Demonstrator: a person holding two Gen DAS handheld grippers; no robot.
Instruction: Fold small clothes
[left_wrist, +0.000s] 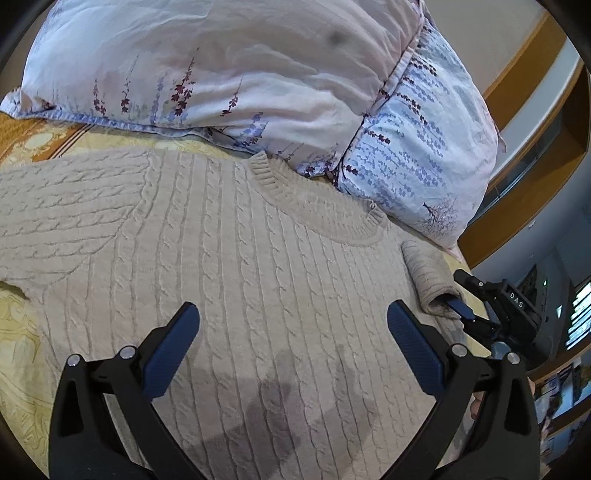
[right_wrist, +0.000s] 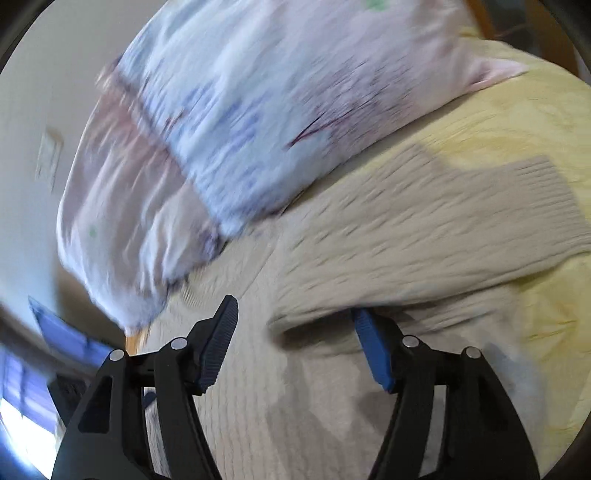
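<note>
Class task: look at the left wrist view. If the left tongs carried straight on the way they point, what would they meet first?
Most likely the beige cable-knit sweater spread on the bed, between the open left tongs and the floral pillow beyond. Depth is uncertain.

The middle of the left wrist frame is filled by a flat sweater (left_wrist: 229, 258), over which passage is unhindered; the upper part is blocked by pillows (left_wrist: 229, 74); a rolled sleeve (left_wrist: 428, 280) is raised at right, against the right gripper (left_wrist: 469, 314).
</note>
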